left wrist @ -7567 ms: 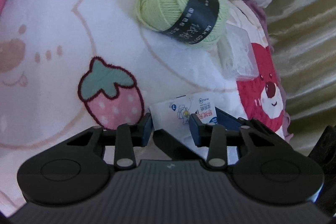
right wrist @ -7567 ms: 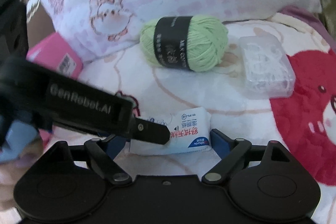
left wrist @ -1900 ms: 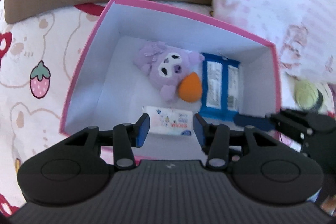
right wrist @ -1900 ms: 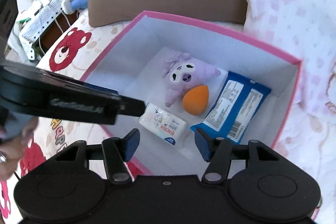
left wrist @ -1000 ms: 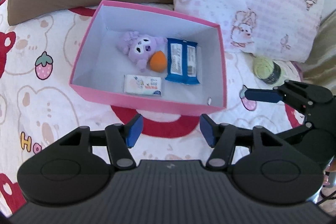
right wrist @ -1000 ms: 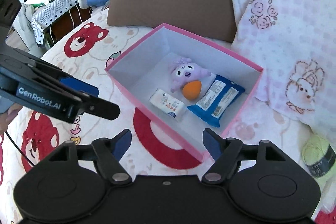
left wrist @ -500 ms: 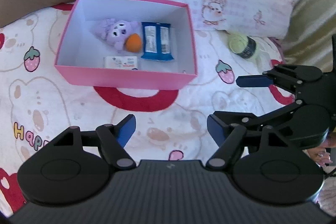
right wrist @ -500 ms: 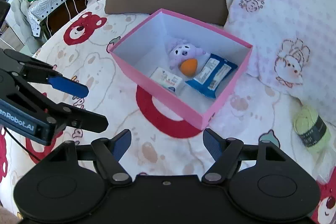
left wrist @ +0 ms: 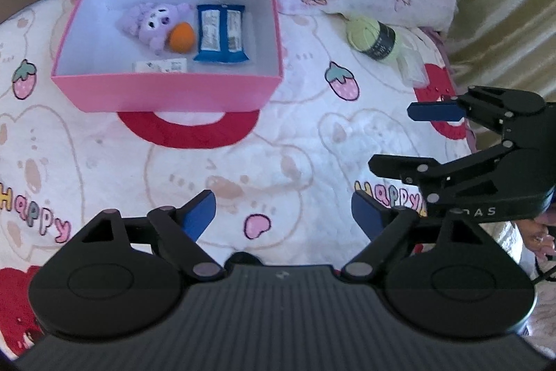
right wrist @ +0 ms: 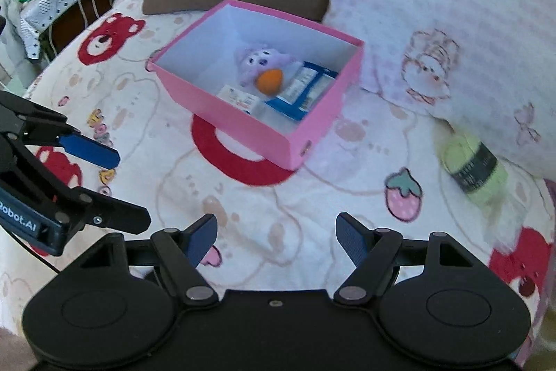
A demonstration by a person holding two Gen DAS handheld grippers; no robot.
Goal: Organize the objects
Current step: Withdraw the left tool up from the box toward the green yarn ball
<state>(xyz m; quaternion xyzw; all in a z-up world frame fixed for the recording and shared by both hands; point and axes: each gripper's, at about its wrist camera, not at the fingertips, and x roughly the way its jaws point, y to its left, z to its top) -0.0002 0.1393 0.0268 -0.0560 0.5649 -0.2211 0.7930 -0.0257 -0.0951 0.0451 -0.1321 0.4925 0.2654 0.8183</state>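
1. The pink cardboard box [left wrist: 166,93] on the bed holds four things: one purple plush toy [left wrist: 153,21], one orange sponge egg [left wrist: 180,37], one blue wipes packet [left wrist: 220,33], one white tissue pack [left wrist: 161,65].
2. Left out, to the right by the pillow: one green yarn ball [left wrist: 371,37] and one clear plastic case [left wrist: 411,68].
3. The left hand-held gripper [left wrist: 283,214] has just been opening and holds nothing; the right hand-held gripper [right wrist: 276,239] is spread and bare.
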